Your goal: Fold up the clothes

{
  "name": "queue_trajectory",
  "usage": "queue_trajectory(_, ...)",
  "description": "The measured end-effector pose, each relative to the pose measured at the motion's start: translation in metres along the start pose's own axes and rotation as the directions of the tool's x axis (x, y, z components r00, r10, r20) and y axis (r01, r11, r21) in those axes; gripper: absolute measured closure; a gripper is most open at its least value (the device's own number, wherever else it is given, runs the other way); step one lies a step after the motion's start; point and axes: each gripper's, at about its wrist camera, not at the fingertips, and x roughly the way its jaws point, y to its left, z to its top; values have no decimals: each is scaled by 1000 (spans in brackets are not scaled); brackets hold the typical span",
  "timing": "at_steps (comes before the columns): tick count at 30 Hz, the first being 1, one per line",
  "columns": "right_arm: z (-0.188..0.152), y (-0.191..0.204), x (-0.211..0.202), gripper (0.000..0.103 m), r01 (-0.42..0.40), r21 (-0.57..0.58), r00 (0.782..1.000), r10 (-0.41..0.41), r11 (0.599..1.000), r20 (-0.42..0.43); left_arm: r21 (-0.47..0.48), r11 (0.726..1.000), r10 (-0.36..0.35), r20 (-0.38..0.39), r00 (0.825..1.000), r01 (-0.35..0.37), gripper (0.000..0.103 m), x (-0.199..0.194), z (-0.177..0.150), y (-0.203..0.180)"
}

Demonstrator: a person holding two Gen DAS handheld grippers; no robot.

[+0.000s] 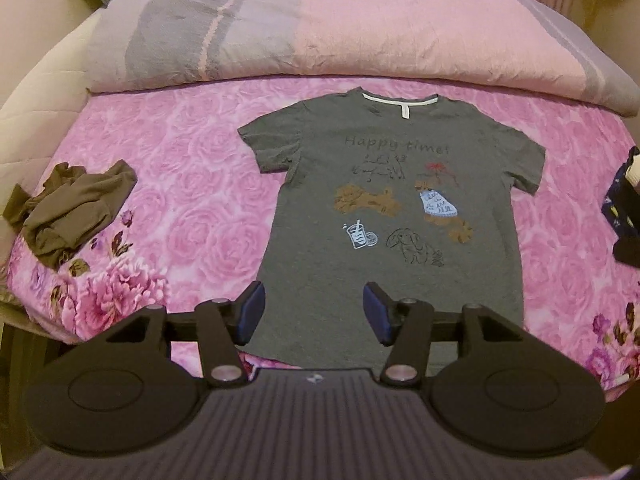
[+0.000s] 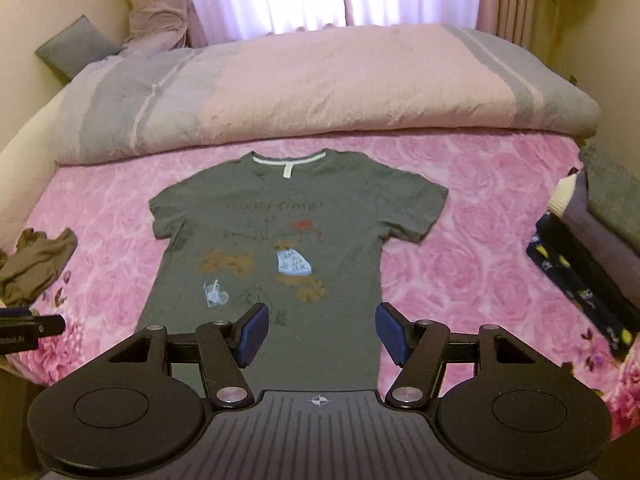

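A grey T-shirt (image 1: 384, 216) with printed drawings and the words "Happy time!" lies flat and face up on the pink rose bedsheet (image 1: 180, 168), collar toward the far side. The same grey T-shirt (image 2: 280, 240) fills the middle of the right wrist view. My left gripper (image 1: 314, 312) hangs open above the shirt's lower hem, with nothing between its blue pads. My right gripper (image 2: 320, 334) is open too, over the shirt's lower right part, and holds nothing. Part of the left gripper's black body (image 2: 28, 330) shows at the left edge of the right wrist view.
A crumpled brown garment (image 1: 68, 216) lies on the sheet at the left. A rolled pink and grey duvet (image 1: 320, 36) runs across the far side. Folded dark and grey clothes (image 2: 592, 256) are stacked at the right edge. The bed's near edge is just below the grippers.
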Motion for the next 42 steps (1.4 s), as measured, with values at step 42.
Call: queue_trajectory(42, -83, -2, -25, 40, -49, -102, 987, 33, 994, -154, -19, 1000, 22, -46, 999, -23, 52, -35, -76, -20)
